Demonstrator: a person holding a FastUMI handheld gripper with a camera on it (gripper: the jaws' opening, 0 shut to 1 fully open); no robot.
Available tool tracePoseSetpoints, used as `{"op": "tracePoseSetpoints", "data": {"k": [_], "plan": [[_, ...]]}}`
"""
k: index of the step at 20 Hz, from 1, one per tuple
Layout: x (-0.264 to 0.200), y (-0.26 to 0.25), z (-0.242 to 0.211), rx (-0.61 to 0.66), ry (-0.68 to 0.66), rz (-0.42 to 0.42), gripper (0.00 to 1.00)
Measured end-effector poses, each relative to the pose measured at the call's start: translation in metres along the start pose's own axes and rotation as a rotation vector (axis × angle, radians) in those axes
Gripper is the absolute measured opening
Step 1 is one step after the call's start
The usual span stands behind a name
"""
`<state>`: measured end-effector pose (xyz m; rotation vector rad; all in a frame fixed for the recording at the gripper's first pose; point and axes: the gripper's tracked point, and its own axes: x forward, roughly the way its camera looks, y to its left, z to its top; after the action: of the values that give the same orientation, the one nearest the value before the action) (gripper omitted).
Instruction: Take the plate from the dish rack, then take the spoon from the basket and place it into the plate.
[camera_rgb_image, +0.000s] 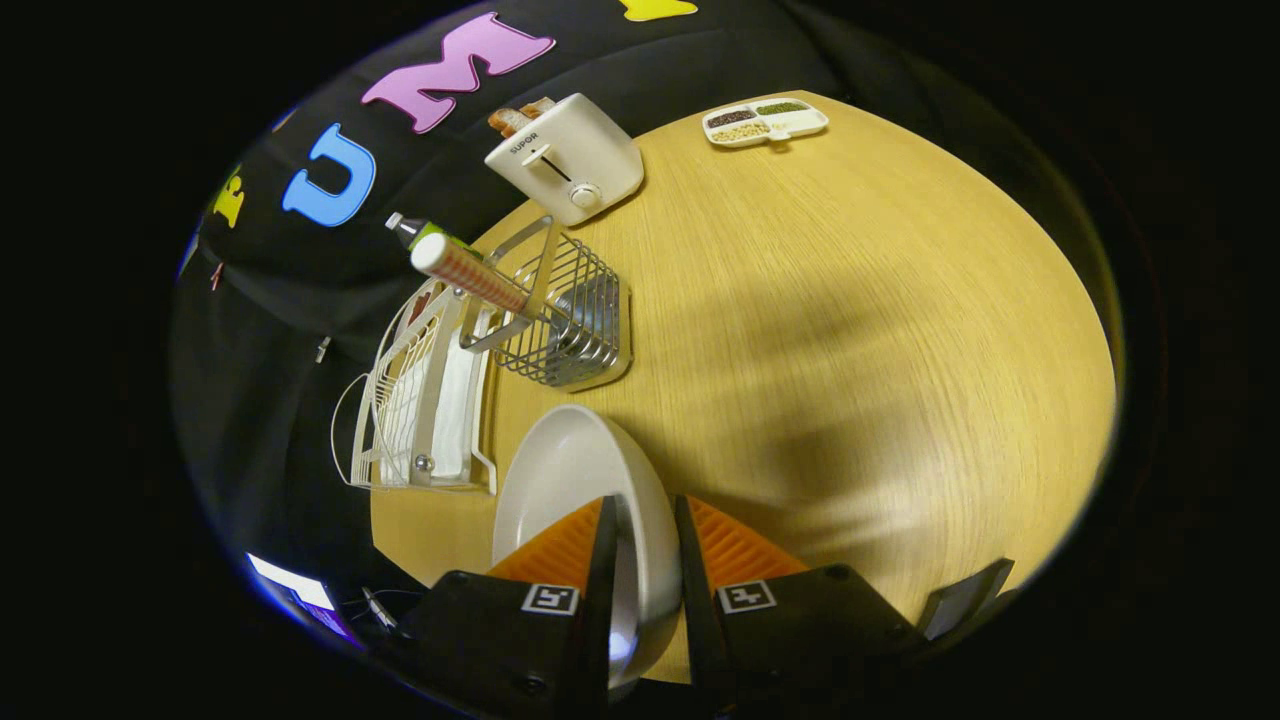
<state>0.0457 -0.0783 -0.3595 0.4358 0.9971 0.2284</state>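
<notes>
A round wooden table (850, 330) carries a toaster (566, 160) at its far edge, a divided tray (765, 122) near it along that edge, a wire basket (565, 320) and a white rack (420, 400) at the left edge.

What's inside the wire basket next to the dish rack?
A spoon with a striped handle leans out of the wire basket. Its bowl end is partly hidden by the wires.

Plate (575, 480) between gripper (645, 530) fingers, basket (565, 315) beyond, dish rack (420, 400) beside basket, toaster (565, 155) farther.
</notes>
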Motion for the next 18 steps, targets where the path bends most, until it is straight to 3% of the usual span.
{"op": "tracePoseSetpoints", "data": {"k": [5, 12, 18], "plan": [[-0.013, 0.01, 0.032, -0.174, -0.152, 0.05, 0.96], [-0.046, 0.088, 0.098, -0.482, -0.458, 0.209, 0.99], [-0.029, 0.104, 0.134, -0.478, -0.532, 0.225, 0.97]]}}
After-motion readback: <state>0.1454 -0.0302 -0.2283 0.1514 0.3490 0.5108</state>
